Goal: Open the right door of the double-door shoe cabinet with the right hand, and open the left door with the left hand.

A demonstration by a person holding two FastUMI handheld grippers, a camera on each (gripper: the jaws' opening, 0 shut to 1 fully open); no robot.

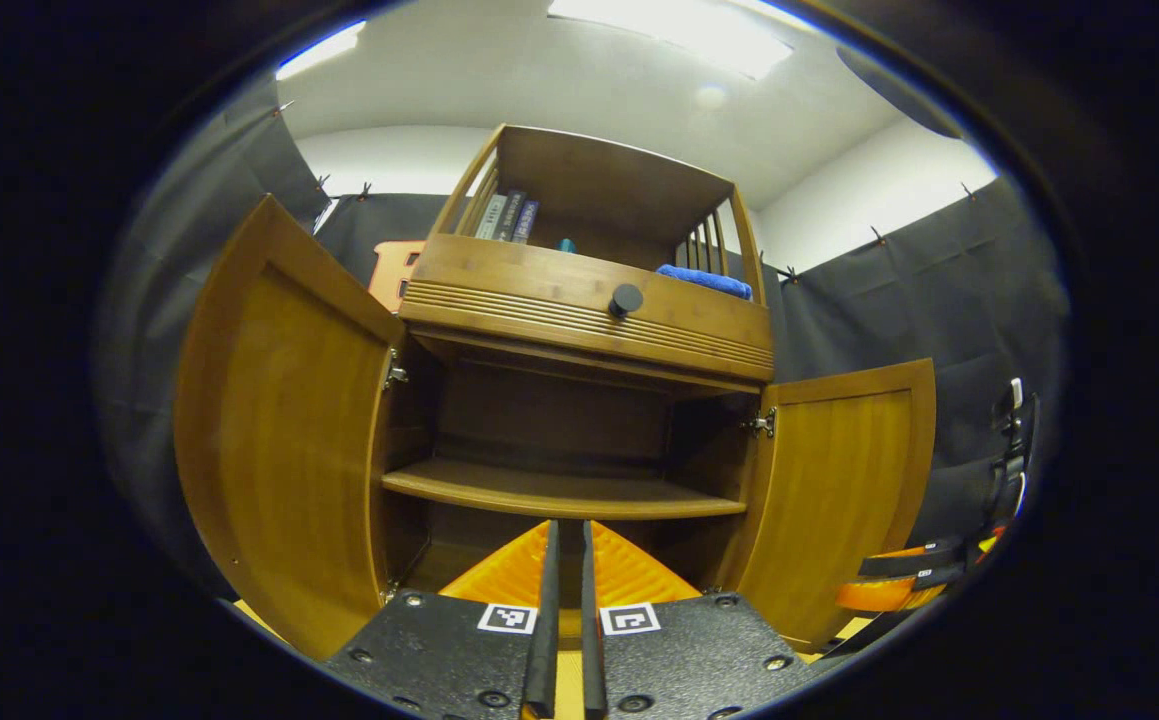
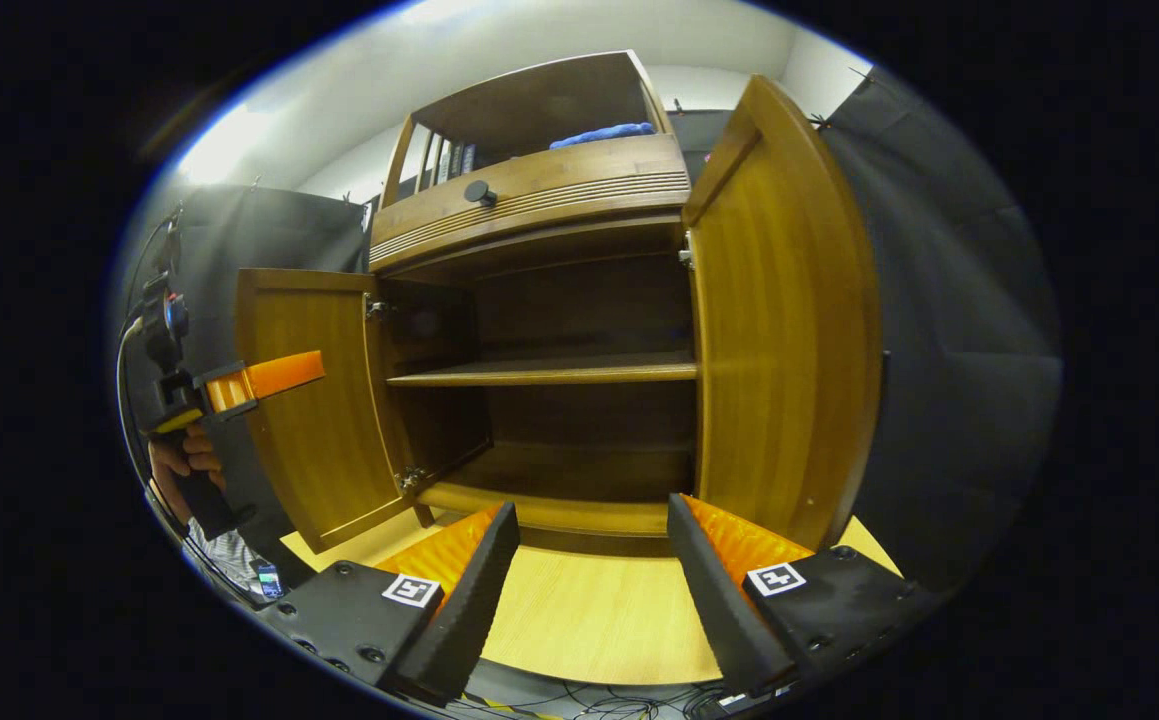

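Room: booth with black cloth walls, white ceiling, pale wooden tabletop (image 2: 589, 610).
Cabinet: brown bamboo double-door shoe cabinet (image 1: 579, 420) straight ahead, left door (image 1: 284, 440) and right door (image 2: 784, 310) both swung wide.
Left gripper (image 1: 567, 640): fingers nearly together, holding nothing.
Right gripper (image 2: 594, 590): spread wide, empty, near right door.

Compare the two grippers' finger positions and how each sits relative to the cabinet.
The left gripper has its fingers nearly together with nothing between them; the right gripper has them spread wide. The left gripper points at the cabinet's shelf; the right gripper sits over the bare wooden floor before the cabinet. Both hold nothing, and both doors stand open.
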